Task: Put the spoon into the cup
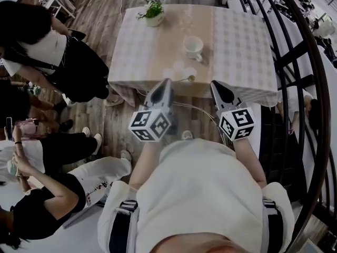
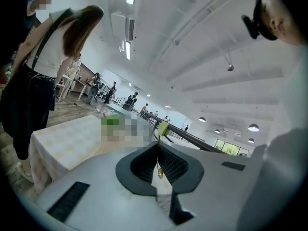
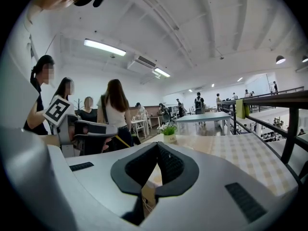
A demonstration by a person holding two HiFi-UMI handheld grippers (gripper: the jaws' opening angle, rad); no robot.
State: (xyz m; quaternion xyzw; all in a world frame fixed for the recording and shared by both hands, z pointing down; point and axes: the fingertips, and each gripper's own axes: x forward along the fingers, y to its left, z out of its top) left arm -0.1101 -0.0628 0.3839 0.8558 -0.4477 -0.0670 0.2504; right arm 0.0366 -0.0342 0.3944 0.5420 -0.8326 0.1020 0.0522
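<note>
white cup (image 1: 193, 47) stands upright; small gold spoon (image 1: 188, 78) lies flat near it, apart.

Long white ceiling strip lights (image 3: 105, 47) brighten both gripper views evenly; fisheye bending and dark vignetting ring every frame. The head view is dimmer, with a sheen on the pale checked counter (image 1: 237, 41).

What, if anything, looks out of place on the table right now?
Nothing looks spilled or damaged. The cup stands upright on the table. The spoon lies close to the table's near edge, apart from the cup.
</note>
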